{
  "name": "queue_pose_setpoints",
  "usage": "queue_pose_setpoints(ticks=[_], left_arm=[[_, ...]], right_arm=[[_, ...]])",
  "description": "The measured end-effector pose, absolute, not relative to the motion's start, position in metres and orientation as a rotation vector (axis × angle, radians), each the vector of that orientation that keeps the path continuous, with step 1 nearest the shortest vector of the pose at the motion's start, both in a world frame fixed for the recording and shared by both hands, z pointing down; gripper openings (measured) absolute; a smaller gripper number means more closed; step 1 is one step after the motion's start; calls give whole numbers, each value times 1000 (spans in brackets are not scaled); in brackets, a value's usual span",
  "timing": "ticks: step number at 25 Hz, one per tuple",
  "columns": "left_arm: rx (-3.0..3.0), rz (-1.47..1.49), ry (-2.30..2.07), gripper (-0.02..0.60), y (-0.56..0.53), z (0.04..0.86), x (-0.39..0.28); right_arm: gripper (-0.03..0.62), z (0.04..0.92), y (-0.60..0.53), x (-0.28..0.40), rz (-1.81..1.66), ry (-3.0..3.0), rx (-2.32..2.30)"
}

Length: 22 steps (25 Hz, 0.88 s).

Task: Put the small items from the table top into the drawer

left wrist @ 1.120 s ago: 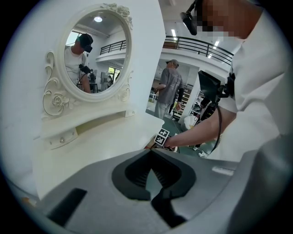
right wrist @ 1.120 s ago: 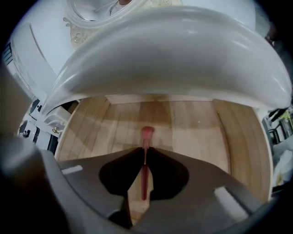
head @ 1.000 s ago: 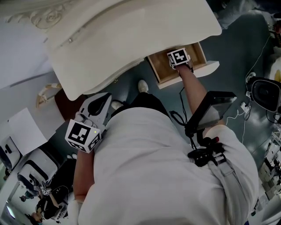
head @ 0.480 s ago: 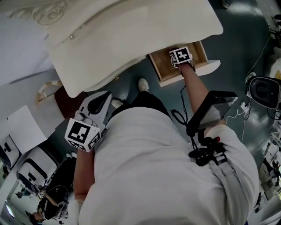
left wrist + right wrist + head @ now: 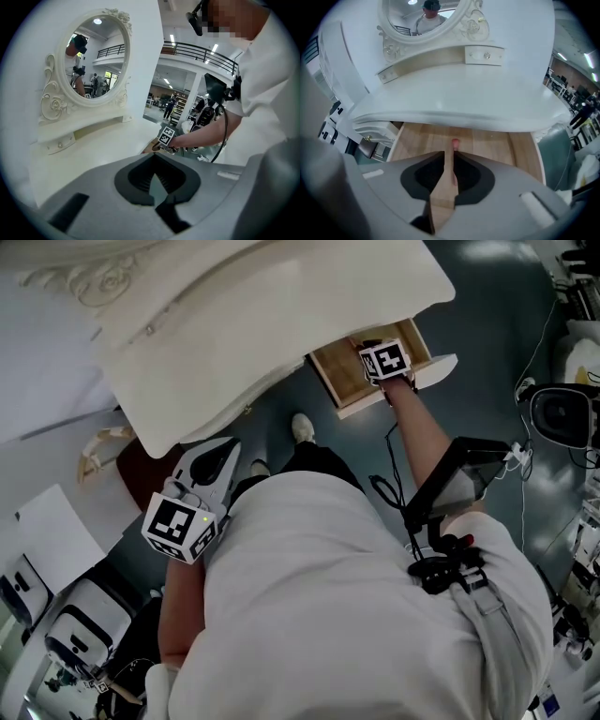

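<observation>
My right hand-held gripper (image 5: 451,152) has risen over the drawer (image 5: 497,140), jaws narrowing yet spread, empty; pink item (image 5: 454,143) lies inside, released; left hand-held gripper (image 5: 153,157) pressed together; next, I judge: clear bench (image 5: 454,89) edge, seek more.

The white counter (image 5: 281,315) has a smooth top and a curved front edge. Along its back edge stands an oval mirror (image 5: 91,56) in a carved white frame. The mirror rests on a low ledge (image 5: 436,58) with a small knobbed compartment at each end. Under the counter's front edge, toward its right corner, a wooden drawer (image 5: 342,376) stands pulled out. A small pink item (image 5: 455,143) lies on the drawer's wooden bottom, about midway between its side walls.
</observation>
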<state>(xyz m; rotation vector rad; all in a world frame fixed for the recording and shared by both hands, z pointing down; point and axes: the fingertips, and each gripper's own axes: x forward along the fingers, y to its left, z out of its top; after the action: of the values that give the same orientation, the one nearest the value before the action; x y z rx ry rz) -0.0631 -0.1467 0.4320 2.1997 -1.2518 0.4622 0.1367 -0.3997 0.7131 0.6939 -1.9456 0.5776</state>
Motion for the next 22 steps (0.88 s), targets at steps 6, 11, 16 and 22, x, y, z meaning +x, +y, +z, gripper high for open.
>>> queue_pose_setpoints(ticks=[6,11,16,22], left_arm=[[2299,454,-1198,2,-130,420,-68],[2343,444,-1171,2,-99,411,-83],[2361,425,-1156,2,-63,409,-107],[2400,412,-1126,2,-15,404,-125]], right_arm=[[2,668,-362,143,562,-2002,782],[2,639,-308,139,565,-2035,827],[2,619,-244,121,565,-2062,829],[2,590,-171,91,551,-2105,797]])
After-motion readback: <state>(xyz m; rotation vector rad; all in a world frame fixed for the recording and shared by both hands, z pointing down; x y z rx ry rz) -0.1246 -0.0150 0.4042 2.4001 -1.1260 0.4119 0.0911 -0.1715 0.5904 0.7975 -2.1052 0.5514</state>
